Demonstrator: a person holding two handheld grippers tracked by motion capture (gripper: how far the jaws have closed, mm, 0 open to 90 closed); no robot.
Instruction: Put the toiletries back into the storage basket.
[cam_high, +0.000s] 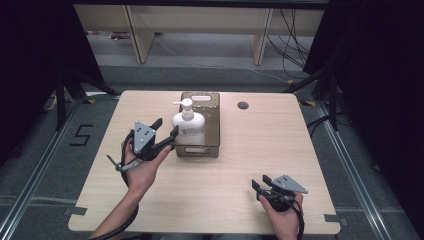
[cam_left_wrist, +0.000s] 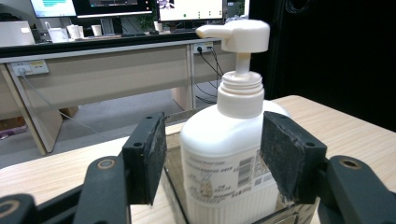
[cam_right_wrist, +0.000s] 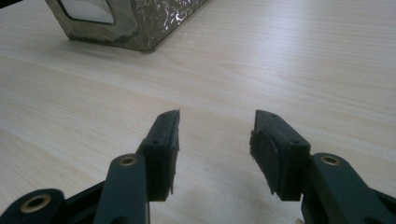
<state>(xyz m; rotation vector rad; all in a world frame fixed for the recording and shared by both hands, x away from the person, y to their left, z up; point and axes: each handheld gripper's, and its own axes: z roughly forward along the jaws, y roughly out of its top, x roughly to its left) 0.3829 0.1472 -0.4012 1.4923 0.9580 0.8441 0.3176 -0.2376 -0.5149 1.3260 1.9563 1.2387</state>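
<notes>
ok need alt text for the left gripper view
A white pump bottle stands in a clear brown bin on a wooden table, framed by the open left gripper, whose black pads sit either side without touching it. Desks and monitors lie behind.

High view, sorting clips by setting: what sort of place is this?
Probably a lab or office recording bay: a bare wooden table between black curtains, floor rails, and monitors on desks behind.

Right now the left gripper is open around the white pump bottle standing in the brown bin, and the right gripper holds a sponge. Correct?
Not quite. The right gripper holds nothing: the right gripper view shows open jaws over bare table. The rest stands.
</notes>
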